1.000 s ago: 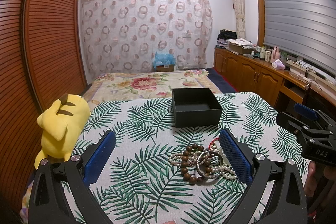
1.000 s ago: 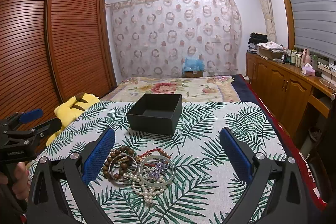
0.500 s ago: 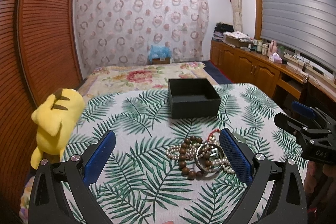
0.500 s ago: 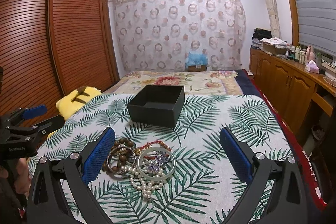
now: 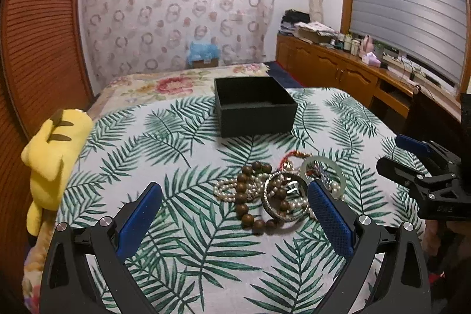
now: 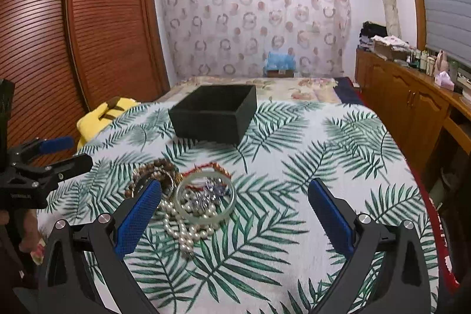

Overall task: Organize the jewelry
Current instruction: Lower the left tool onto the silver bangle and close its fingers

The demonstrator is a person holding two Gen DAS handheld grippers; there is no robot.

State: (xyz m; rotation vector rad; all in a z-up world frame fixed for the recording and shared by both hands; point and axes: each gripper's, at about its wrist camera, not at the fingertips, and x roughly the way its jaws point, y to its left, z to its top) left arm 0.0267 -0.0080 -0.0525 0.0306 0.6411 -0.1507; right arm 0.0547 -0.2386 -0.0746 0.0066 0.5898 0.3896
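Nearing the jewelry pile [image 5: 279,190], both claws have dropped lower, spread wide.

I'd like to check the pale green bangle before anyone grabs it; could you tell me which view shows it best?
The right wrist view: the bangle shows as a whole ring lying on the pearls. In the left wrist view the bangle is smaller and partly hidden behind the left gripper.
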